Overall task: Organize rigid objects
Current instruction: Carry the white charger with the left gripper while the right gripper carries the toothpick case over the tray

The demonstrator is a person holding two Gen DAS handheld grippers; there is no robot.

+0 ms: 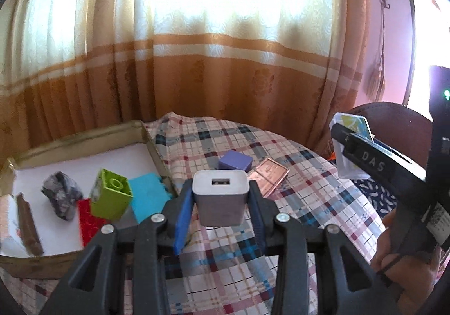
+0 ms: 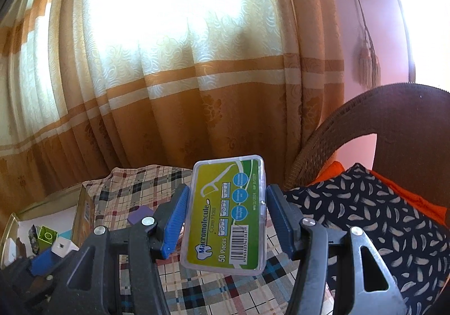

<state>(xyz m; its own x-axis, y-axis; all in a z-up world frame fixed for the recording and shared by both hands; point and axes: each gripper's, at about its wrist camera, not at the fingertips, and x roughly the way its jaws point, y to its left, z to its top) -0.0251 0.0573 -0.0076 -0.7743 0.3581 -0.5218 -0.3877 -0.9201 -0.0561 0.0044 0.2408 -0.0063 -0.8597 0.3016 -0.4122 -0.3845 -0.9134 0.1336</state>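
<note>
Clamped in my left gripper (image 1: pixel 220 202), the white charger (image 1: pixel 220 196) hangs just past the box's (image 1: pixel 84 140) right wall, above the plaid cloth (image 1: pixel 309 188); 2 small boxes lie beyond. My right gripper (image 2: pixel 225 216) grips the floss case (image 2: pixel 225 213) near the wicker chair (image 2: pixel 351 118).

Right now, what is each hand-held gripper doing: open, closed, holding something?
Left hand-held gripper: closed on the white USB charger, lifted off the cloth.
Right hand-held gripper: closed on the floss pick box.
</note>
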